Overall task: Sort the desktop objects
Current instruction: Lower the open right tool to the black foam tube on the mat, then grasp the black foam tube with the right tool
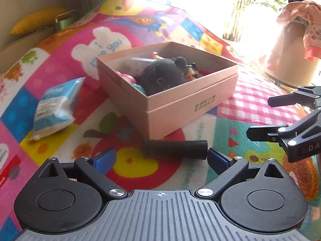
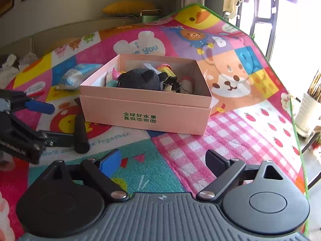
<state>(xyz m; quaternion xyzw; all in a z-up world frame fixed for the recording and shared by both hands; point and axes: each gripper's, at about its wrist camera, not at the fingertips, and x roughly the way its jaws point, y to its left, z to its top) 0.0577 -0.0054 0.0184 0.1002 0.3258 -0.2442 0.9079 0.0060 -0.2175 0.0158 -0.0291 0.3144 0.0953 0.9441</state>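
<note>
Two things lie loose outside the box, and the nearer is a matte black rigid-looking cylinder (image 1: 176, 149), resting on its side just ahead of our left gripper (image 1: 160, 158), crosswise to the spread blue fingertips (image 1: 105, 157) and not touched by them. We judge it light, stiff and likely to roll, so we would take it across its middle, jaws square to its long axis, and close firmly. Further ahead and to the left of that gripper lies a soft blue-and-white plastic packet (image 1: 57, 108); it should be light, crinkly and slippery, best pinched at its middle.

Beyond the cylinder stands the pale pink cardboard box (image 1: 192, 108) with green printing, already holding a dark plush toy (image 1: 162, 76) and small figures. Our right gripper (image 2: 163, 161) has its jaws apart with nothing between them, hanging over bare mat, the box straight ahead of it and the cylinder off to its left.

Everything rests on a bright cartoon-printed play mat (image 2: 230, 136), so we cannot say whether a table lies beneath.
</note>
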